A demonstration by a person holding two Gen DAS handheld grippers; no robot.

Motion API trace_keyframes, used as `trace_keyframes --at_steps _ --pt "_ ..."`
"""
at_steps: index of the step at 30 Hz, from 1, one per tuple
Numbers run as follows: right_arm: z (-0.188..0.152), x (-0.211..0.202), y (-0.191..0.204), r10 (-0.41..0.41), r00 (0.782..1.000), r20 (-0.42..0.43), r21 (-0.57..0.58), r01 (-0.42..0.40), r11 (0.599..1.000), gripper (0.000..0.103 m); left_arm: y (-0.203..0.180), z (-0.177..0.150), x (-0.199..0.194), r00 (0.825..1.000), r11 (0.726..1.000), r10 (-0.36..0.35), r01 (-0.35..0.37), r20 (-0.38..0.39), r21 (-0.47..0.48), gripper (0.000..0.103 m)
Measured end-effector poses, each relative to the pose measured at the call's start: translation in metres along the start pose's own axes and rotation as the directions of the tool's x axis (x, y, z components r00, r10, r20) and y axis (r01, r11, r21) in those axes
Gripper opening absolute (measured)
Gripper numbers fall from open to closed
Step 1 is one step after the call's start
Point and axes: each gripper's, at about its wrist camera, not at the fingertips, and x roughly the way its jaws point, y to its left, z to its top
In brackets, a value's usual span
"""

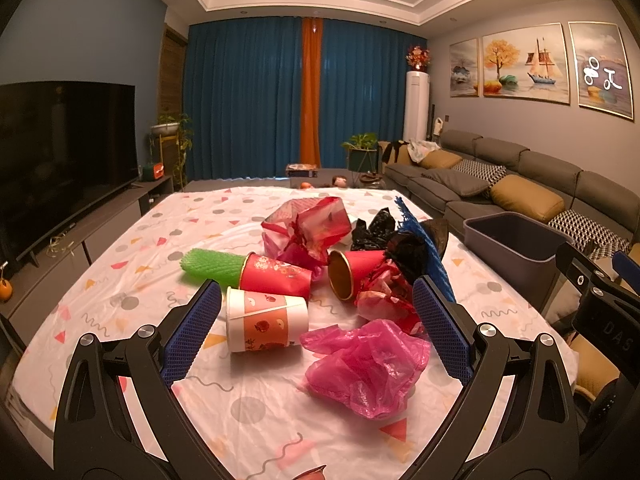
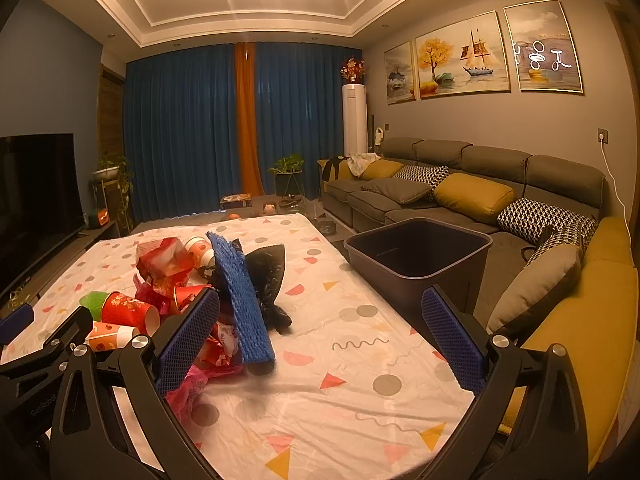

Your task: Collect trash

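**Trash pile untouched on table, bin seemingly empty**

Trash is seen heaped mid-table on the patterned tablecloth [image 1: 120, 280]; nothing appears collected yet. The grey bin [image 2: 416, 256] just off the table's right edge looks empty inside, as far as is shown. All items are judged left to do.

Left to right in the left wrist view: a green foam net sleeve [image 1: 212, 268] is lying flat, touching a tipped red paper cup [image 1: 276, 276]; a white-and-orange paper cup [image 1: 266, 322] is on its side just in front. Crumpled red wrapping [image 1: 308, 228] is piled behind. A second red cup [image 1: 352, 274], gold-lined, is tipped with mouth toward camera. A crinkled pink plastic bag [image 1: 368, 364] is nearest. Black plastic bags [image 1: 376, 232] and a blue foam net sleeve [image 2: 240, 304] are propped at the right of the heap.

The left gripper [image 1: 316, 332] is held spread wide, empty, framing the white cup and pink bag. The right gripper [image 2: 320, 340] is spread too, empty, over bare cloth right of the pile.
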Motion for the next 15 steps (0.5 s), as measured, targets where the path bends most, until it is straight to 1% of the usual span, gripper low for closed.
trace_keyframes --at_steps 15 --pt "-0.0019 0.0010 -0.0021 0.000 1.000 -0.003 0.003 0.000 1.000 0.098 0.0013 -0.0045 0.0031 1.000 1.000 0.005 -0.005 0.010 -0.017 0.095"
